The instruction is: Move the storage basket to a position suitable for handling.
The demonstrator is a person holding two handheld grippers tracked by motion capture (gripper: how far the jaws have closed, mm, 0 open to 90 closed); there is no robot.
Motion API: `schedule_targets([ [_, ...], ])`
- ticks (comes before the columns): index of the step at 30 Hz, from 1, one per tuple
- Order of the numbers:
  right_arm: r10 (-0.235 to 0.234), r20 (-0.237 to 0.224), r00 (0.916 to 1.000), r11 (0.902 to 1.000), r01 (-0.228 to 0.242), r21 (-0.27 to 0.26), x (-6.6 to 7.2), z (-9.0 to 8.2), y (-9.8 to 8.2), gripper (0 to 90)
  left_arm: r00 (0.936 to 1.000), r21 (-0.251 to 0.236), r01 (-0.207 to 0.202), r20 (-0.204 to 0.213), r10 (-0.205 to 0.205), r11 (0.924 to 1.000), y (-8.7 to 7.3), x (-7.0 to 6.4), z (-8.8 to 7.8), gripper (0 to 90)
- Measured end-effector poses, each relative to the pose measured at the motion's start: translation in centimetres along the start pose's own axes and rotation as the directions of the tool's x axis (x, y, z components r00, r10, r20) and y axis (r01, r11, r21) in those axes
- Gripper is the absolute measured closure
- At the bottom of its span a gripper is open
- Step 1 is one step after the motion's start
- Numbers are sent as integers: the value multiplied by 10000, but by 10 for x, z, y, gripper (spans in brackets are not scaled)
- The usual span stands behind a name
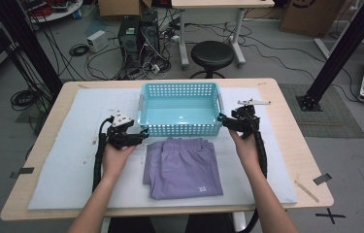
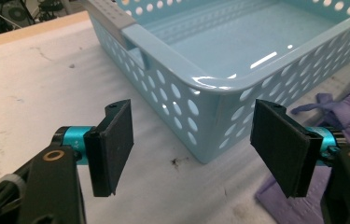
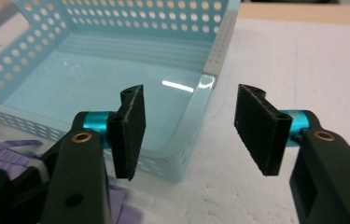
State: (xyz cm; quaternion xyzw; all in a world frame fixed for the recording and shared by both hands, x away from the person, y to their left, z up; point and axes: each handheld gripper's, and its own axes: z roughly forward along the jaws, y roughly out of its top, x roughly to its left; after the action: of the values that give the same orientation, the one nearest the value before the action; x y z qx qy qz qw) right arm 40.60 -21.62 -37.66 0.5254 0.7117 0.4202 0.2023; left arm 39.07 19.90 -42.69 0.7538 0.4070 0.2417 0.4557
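Note:
An empty light blue perforated basket (image 1: 179, 129) stands at the middle back of the white mat. Just in front of it lies a folded purple garment (image 1: 182, 167). My left gripper (image 1: 143, 135) is at the basket's front left corner, open; in the left gripper view (image 2: 193, 149) that corner of the basket (image 2: 182, 100) lies ahead between the pads, untouched, with the garment (image 2: 345, 109) at the right. My right gripper (image 1: 223, 120) is at the front right corner, open (image 3: 189, 130). Its jaws straddle the basket's rim (image 3: 196, 112) without pressing on it, and the garment (image 3: 4, 154) shows at lower left.
The white mat (image 1: 73, 145) covers most of a wooden table (image 1: 296, 145). Bare mat lies to the left and right of the basket. Beyond the table's far edge stand a black stool (image 1: 212, 54), computer towers (image 1: 138, 31) and floor cables. Black frame posts rise at both sides.

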Motion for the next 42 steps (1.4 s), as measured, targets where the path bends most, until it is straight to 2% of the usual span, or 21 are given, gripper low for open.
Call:
schedule_targets([
  [5,-698,-399,9968,9958,672,-628,0,-16,-4,391,10000,-369,-45,15,46,9993,0,0,-20,279],
  [7,-821,-597,9948,9938,773,-797,0,-23,-7,366,9998,-664,-172,58,176,9976,1,-2,-38,277],
  [9,-871,-687,9938,9930,811,-853,0,-26,-8,358,9997,-765,-235,88,243,9968,1,-3,-45,275],
  [13,-1250,-1083,9862,9837,1091,-1427,5,-49,-22,307,9980,-1292,-581,185,610,9899,2,-10,-73,268],
  [15,-1514,-1094,9824,9779,1327,-1618,8,-57,-29,293,9970,-1602,-678,254,728,9848,-1,-12,-87,268],
  [17,-1602,-1104,9809,9766,1412,-1625,10,-60,-32,285,9969,-1705,-652,324,717,9832,-2,-12,-91,268],
  [19,-1981,-1124,9737,9652,1738,-1952,15,-72,-45,276,9958,-1779,-679,478,776,9817,-4,-13,-97,268],
  [22,-2096,-1302,9691,9633,1819,-1972,16,-77,-51,276,9941,-1809,-819,557,933,9801,-7,-12,-102,268],
  [24,-2373,-1460,9604,9606,2097,-1823,18,-81,-55,276,9938,-1782,-834,583,951,9805,-8,-11,-104,268],
  [26,-2554,-1469,9556,9573,2286,-1772,20,-86,-61,276,9945,-1871,-727,609,855,9796,-10,-9,-106,268],
  [28,-2524,-1573,9548,9574,2228,-1838,20,-87,-62,277,9949,-1955,-640,639,778,9786,-11,-7,-107,268],
  [30,-2495,-1900,9495,9555,2095,-2078,18,-85,-65,279,9955,-2106,-680,496,802,9752,-11,-8,-108,268],
  [31,-2556,-2084,9441,9527,2093,-2204,15,-84,-68,278,9954,-2152,-756,417,865,9736,-11,-9,-108,268],
  [32,-2556,-2084,9441,9527,2093,-2204,15,-84,-68,278,9951,-2173,-791,407,900,9729,-12,-10,-108,268],
  [33,-2769,-2122,9372,9460,2272,-2310,13,-83,-70,278,9947,-2201,-788,469,913,9723,-12,-11,-108,268],
  [35,-2851,-2072,9358,9436,2361,-2320,11,-83,-71,285,9938,-2143,-812,564,953,9734,-13,-12,-107,268],
  [37,-2824,-2101,9360,9456,2348,-2251,10,-84,-70,295,9933,-2147,-840,592,988,9731,-14,-14,-106,268],
  [38,-2615,-2197,9399,9574,2237,-1823,6,-84,-68,253,9933,-2130,-856,582,1001,9733,-14,-14,-106,268],
  [39,-2615,-2197,9399,9574,2237,-1823,6,-84,-68,253,9933,-2123,-867,562,1008,9733,-14,-14,-105,268],
  [40,-2234,-2177,9501,9696,1936,-1498,3,-84,-66,215,9935,-2103,-822,601,968,9742,-15,-14,-105,268],
  [42,-2143,-1985,9564,9698,1840,-1602,1,-85,-67,214,9936,-2096,-812,606,958,9744,-15,-13,-105,268],
])
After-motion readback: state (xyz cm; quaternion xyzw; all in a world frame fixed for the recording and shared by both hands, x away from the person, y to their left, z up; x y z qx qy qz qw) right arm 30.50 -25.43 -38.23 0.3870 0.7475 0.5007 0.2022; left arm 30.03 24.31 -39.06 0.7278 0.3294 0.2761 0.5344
